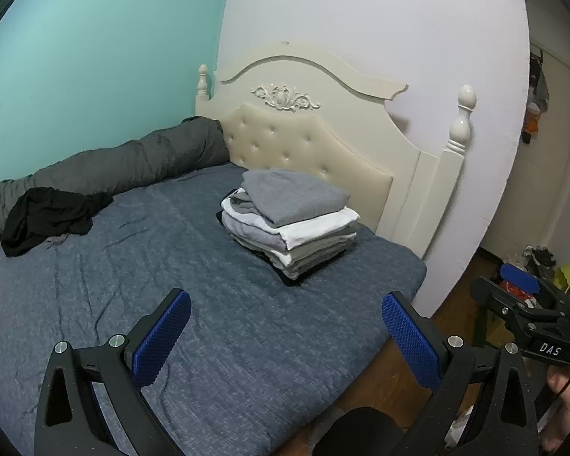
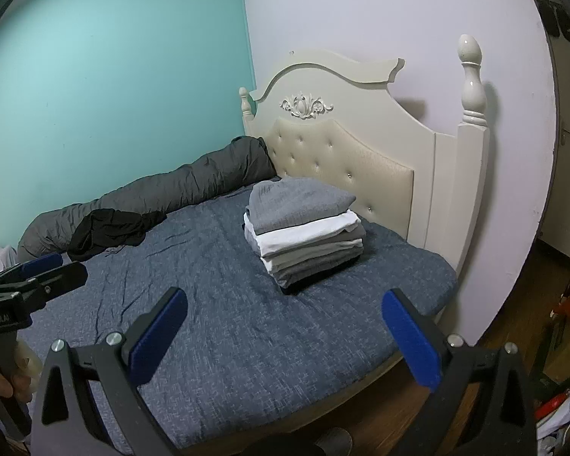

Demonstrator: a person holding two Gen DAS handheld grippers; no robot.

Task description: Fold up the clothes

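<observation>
On the bed (image 1: 247, 342), folded stack (image 1: 290, 220); both claws gape empty.

Stack of folded clothes (image 1: 290, 224) sits on the bed (image 1: 216, 323), near its right edge, just in front of the headboard (image 1: 307, 144). Loose garment (image 1: 47, 220) lies well apart to the left, partly resting on the rolled duvet (image 1: 133, 159) that runs along the left wall. Both grippers, left gripper (image 1: 285, 338) and right gripper (image 2: 285, 338), hang over the bed's near edge, short of the stack. Floor clutter (image 1: 528, 281) right of bed.
</observation>
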